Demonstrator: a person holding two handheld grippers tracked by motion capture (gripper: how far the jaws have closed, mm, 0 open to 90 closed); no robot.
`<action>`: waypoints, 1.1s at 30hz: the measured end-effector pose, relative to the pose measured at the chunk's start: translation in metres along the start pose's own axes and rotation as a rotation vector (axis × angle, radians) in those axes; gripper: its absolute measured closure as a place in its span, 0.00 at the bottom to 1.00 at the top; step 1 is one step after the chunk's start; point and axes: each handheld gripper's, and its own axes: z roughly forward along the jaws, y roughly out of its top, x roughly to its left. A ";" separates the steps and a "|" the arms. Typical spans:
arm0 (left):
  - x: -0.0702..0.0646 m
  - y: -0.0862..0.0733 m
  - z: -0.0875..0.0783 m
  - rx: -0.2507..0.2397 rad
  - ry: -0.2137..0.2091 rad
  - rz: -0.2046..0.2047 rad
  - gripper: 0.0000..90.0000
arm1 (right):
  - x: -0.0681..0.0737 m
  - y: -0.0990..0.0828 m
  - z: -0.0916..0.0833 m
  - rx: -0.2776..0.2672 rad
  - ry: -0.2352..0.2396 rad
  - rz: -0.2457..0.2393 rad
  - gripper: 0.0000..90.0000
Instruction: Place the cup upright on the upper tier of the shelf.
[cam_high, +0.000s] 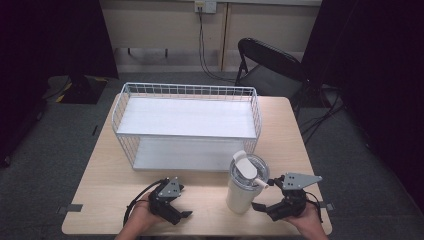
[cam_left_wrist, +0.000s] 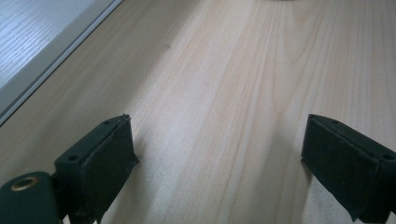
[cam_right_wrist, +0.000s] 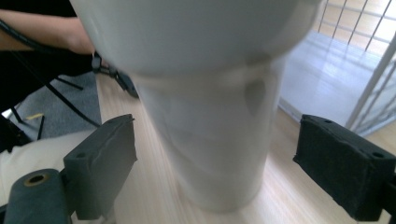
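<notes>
A white tumbler (cam_high: 242, 192) with a clear flip lid stands upright near the table's front right. My right gripper (cam_high: 264, 195) is open, one jaw on each side of the tumbler's lower body. In the right gripper view, the tumbler (cam_right_wrist: 205, 116) rises between the jaws of my right gripper (cam_right_wrist: 215, 158), with a gap on both sides. My left gripper (cam_high: 181, 202) is open low over the bare wood at the front, left of the tumbler. In the left gripper view, my left gripper (cam_left_wrist: 217, 158) has nothing between its jaws.
A white wire rack (cam_high: 187, 90) with two white shelves takes up the middle and back of the wooden table (cam_high: 110, 175). Its lower shelf (cam_left_wrist: 37, 32) lies close to my left gripper, and its wire side (cam_right_wrist: 373, 79) close to my right one. Behind the table stands a black folding chair (cam_high: 270, 65).
</notes>
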 end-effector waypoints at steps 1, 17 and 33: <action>0.000 0.000 0.000 -0.001 0.000 0.000 0.10 | 0.000 0.001 0.001 -0.007 0.004 0.000 0.13; 0.000 0.000 0.000 -0.001 0.000 -0.001 0.10 | 0.004 0.006 0.022 -0.145 -0.001 -0.064 0.10; 0.001 0.000 -0.001 -0.006 0.008 -0.005 0.13 | 0.005 0.010 0.040 -0.177 -0.011 -0.128 0.10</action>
